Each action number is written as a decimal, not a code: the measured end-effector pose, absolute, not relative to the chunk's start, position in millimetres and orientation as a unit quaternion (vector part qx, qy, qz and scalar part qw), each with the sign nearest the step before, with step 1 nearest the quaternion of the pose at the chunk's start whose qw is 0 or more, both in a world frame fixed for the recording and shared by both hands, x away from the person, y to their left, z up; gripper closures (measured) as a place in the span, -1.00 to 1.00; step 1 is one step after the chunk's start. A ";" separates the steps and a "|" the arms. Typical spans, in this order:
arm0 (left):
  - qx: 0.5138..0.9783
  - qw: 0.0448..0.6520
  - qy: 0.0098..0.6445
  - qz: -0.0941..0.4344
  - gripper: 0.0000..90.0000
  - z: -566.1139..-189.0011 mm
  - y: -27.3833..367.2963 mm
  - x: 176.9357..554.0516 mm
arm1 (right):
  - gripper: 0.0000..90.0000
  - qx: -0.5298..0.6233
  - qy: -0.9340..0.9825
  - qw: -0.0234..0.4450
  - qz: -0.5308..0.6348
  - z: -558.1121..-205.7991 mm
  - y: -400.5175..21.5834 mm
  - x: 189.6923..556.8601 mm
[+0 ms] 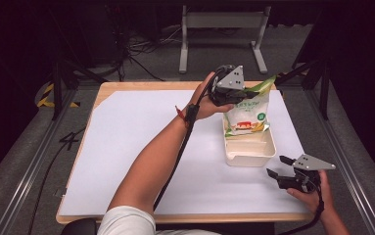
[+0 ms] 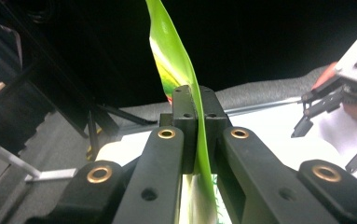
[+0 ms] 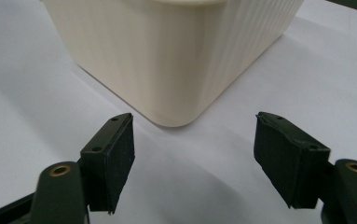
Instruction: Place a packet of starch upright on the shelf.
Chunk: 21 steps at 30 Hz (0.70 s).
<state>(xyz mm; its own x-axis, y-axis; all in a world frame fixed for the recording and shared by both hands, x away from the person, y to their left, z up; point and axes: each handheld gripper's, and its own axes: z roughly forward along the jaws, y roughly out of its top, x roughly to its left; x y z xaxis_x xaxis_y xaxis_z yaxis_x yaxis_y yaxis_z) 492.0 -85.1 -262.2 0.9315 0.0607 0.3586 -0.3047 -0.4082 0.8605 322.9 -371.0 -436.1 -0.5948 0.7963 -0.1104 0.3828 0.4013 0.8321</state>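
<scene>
Holding: left gripper (image 1: 244, 94) has its jaws pinched tight on the green top edge of the bag (image 1: 246, 115); in the left gripper view the film (image 2: 185, 88) runs straight up between the closed pads.
Bag place: it hangs directly below the left gripper, its lower part standing inside the bin (image 1: 251, 147), leaning a little toward the far end.
Step in hand: judging by this, the bag is being set into, or drawn out of, the bin by its top seam.
Doing it well: keep the pinch square across the seam so the thin film does not slip or tear; move straight up or down over the bin so the bag's bottom clears the rim; avoid swinging, since the bag dangles from one corner.
Right gripper (image 1: 283, 166): jaws wide apart, holding nothing; it sits on the near side of the bin, just beside its near right corner, above the white counter (image 1: 141, 147).
Right gripper's use: it could steady the bin wall (image 3: 167, 60), which rises just ahead of its pads, should the bin drag along.
Bin contents: cream plastic, ribbed sides; the bag fills its far half, the near half looks bare.
Bag contents: cannot tell; it looks puffy and sealed.
</scene>
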 end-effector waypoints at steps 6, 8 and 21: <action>0.823 0.542 -0.076 0.152 0.97 -275.5 -93.2 493.0 | -0.36 0.372 0.795 0.256 0.405 -436.5 -372.2 323.3; 0.824 0.540 -0.079 0.150 0.97 -278.2 -97.1 492.7 | -0.36 0.371 0.796 0.255 0.404 -436.5 -372.0 322.9; 0.840 0.523 -0.073 0.125 0.95 -304.7 -107.5 494.8 | -0.36 0.369 0.798 0.254 0.403 -436.8 -371.2 323.4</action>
